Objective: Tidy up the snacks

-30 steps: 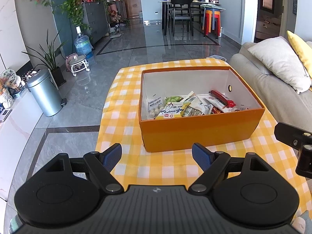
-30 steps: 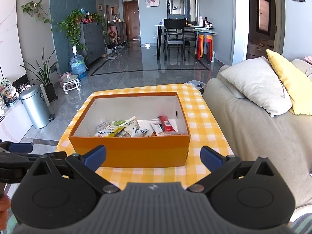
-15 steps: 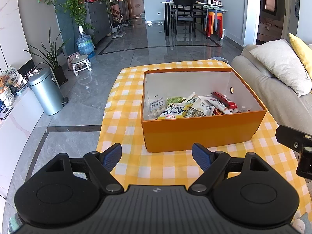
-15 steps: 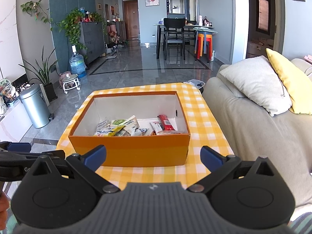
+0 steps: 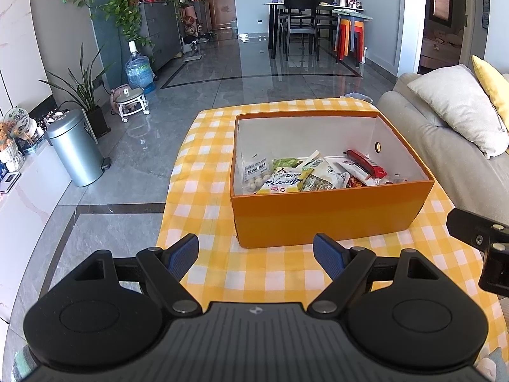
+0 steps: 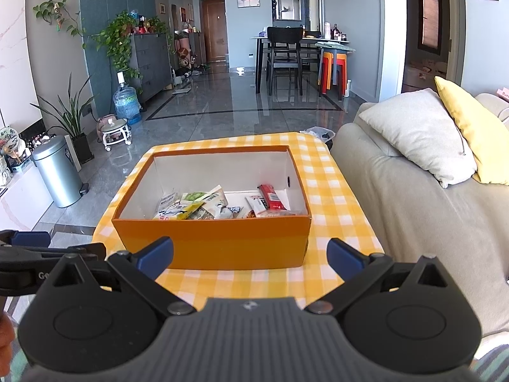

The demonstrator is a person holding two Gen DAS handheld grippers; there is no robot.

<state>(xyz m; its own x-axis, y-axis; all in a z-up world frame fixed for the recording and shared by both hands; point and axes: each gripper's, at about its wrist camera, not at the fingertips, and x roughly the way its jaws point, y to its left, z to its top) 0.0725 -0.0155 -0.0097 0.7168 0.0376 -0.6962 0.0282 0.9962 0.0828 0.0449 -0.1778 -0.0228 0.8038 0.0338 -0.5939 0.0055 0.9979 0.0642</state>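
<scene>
An orange box (image 5: 327,213) (image 6: 216,238) with white inner walls stands on a yellow checked tablecloth (image 5: 203,172) (image 6: 331,191). Several snack packets (image 5: 296,178) (image 6: 203,207) lie inside it, among them a red bar (image 5: 366,163) (image 6: 271,196) at the right. My left gripper (image 5: 256,254) is open and empty, held back from the box's near wall. My right gripper (image 6: 249,254) is open and empty too, in front of the same wall. Part of the right gripper (image 5: 480,238) shows at the right edge of the left wrist view, and part of the left gripper (image 6: 41,254) at the left edge of the right wrist view.
A grey sofa (image 6: 413,210) with a grey pillow (image 6: 416,133) and a yellow pillow (image 6: 470,127) borders the table on the right. A metal bin (image 5: 76,149) and potted plants (image 5: 86,92) stand on the tiled floor at left. A dining table with chairs (image 6: 286,54) is far behind.
The left gripper has pulled back and risen a little, so the box looks smaller and farther. The right gripper has barely moved. Both stay open.
</scene>
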